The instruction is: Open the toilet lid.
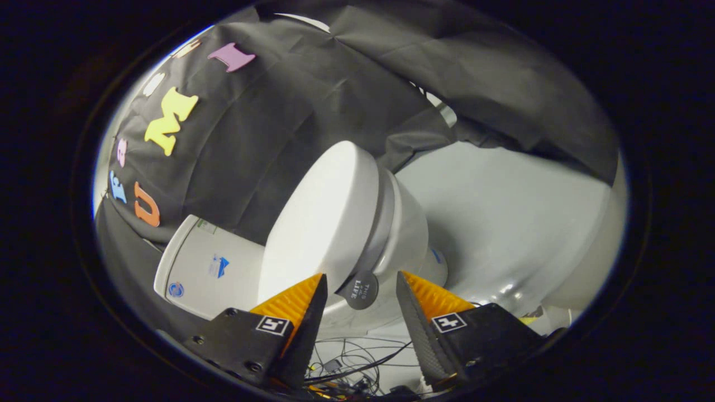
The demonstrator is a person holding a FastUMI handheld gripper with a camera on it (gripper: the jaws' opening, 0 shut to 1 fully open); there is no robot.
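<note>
The claw (360,287) stands open, its two fingers spread apart and pressing on nothing. Between the fingertips, just ahead of them, sits a small dark round tab (359,290) fixed to the front edge of the toilet lid (321,223). Neither finger touches the tab or the lid, as far as the view shows.

Beyond the tab, the lid is still down on the seat and bowl (405,234), which appear tilted because the camera is rolled. The tank (201,265) lies past the lid, against the black cloth wall (313,100). Loose cables (357,363) lie on the floor under the fingers.

Judging by this, the approach is done and the claw is lined up on the tab; closing on it and lifting the lid remain.
</note>
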